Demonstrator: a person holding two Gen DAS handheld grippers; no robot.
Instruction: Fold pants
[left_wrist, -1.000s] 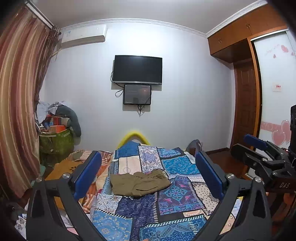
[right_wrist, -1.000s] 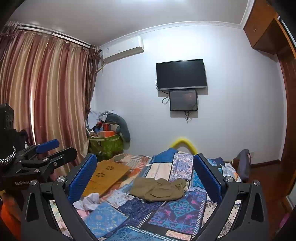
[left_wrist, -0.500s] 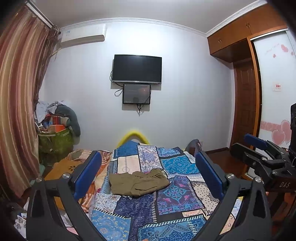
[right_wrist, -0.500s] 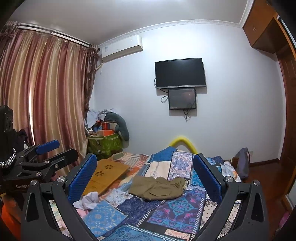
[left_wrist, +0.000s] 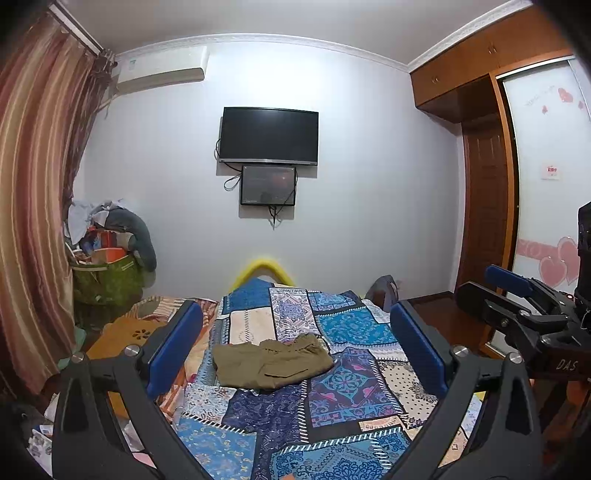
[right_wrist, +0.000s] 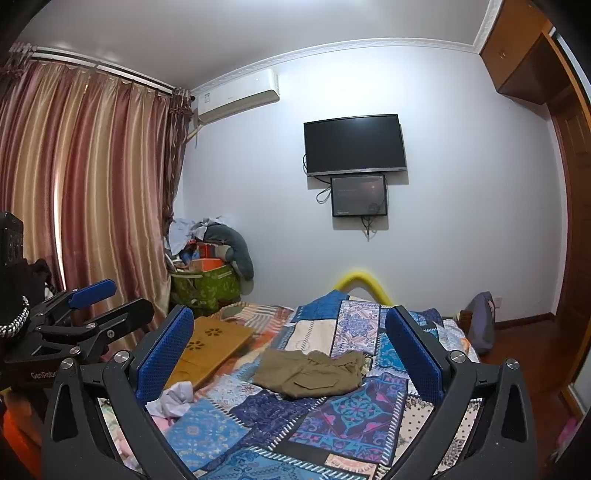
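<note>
Pants (left_wrist: 271, 361) are sitting in an olive bundle near the middle of the patchwork quilt (left_wrist: 354, 387), well ahead of us, and they already look folded or at least bunched small, so we can't really tell if we're starting or finishing. Both the left hand-held gripper (left_wrist: 295, 343) and the right hand-held gripper (right_wrist: 291, 349) are spread wide, holding nothing, up off the bed. Next we'd probably need to move in and down to an edge, though legs and waistband are hard to make out.
</note>
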